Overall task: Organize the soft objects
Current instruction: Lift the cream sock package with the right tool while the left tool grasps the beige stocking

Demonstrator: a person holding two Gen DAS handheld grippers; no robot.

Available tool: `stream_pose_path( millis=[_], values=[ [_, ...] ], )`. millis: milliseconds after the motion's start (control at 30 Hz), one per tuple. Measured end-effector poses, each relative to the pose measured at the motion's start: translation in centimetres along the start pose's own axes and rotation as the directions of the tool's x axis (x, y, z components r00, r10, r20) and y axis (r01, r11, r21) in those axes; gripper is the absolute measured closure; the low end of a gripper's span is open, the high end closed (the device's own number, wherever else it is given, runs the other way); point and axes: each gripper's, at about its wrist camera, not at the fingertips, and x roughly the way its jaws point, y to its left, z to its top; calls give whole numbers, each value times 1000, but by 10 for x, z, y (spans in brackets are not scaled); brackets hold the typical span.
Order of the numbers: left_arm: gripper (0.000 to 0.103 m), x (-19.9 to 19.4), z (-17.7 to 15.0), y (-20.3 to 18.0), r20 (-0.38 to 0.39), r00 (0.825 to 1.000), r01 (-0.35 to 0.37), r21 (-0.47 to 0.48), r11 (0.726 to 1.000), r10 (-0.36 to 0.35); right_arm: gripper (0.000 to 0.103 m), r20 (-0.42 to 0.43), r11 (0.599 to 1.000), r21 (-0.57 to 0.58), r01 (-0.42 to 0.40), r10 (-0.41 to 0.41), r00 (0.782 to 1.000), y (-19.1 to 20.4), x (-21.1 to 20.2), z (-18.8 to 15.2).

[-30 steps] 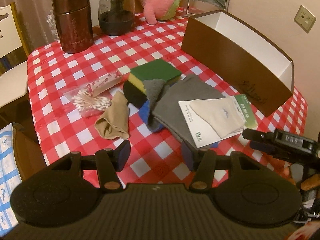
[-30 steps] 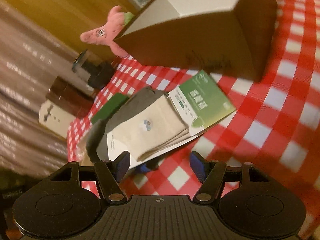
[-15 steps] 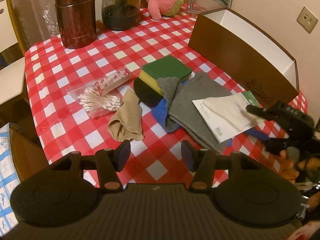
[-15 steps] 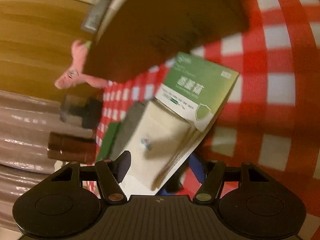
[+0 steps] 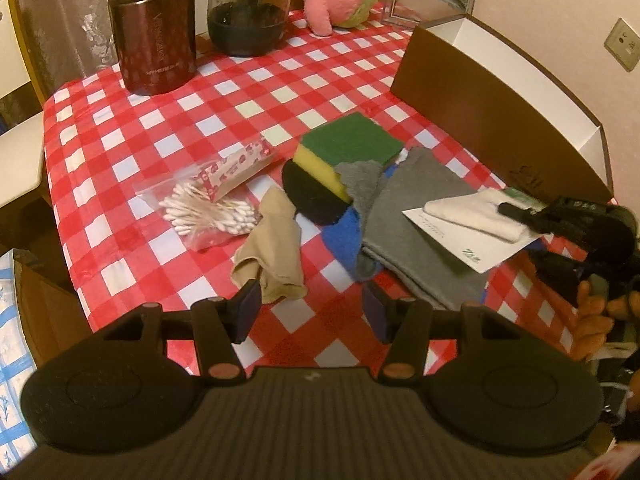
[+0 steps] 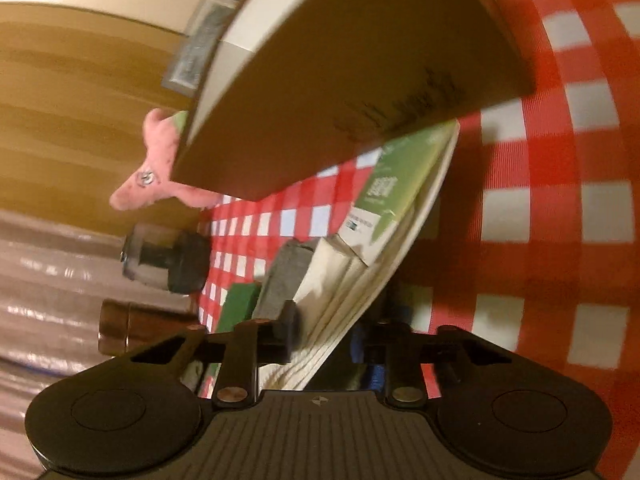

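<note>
The dark red thermos [image 5: 154,28] carries pale lettering low on its front, but it is too small and blurred to spell out. The brown box [image 5: 496,116] bears a dark handwritten scrawl near its lower corner, also seen in the right wrist view [image 6: 404,100], and it cannot be read. The packaged socks [image 5: 476,224] show a small green logo on the white card and, on the green header [image 6: 404,184], blurred white characters beside a QR-like square above a tiny barcode strip, none legible.
</note>
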Motion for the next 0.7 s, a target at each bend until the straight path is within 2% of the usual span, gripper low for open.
stream_pose_path(
  millis=[233, 333, 467, 567, 600, 700],
  values=[
    [51, 8, -3, 7, 1, 1000, -26, 22, 999, 26, 92, -24, 993, -109, -36, 33, 999, 28, -22, 2],
    [51, 11, -3, 12, -3, 1000, -22, 15, 1000, 22, 92, -61, 970, -239, -43, 29, 998, 53, -30, 0],
    [51, 18, -2, 17, -9, 1000, -25, 11, 1000, 25, 92, -80, 881, -473, 13, -58, 995, 93, -32, -7],
    [51, 25, 0, 20, -12, 999, -29, 0, 1000, 30, 92, -81, 783, -617, 82, -167, 983, 117, -33, -11],
    [51, 27, 0, 21, -14, 999, -29, -3, 1000, 29, 92, -83, 754, -650, 97, -197, 977, 120, -32, -13],
    [51, 37, 3, 23, -20, 999, -28, -8, 1000, 28, 92, -89, 704, -700, 120, -253, 963, 129, -21, -12]
  ],
)
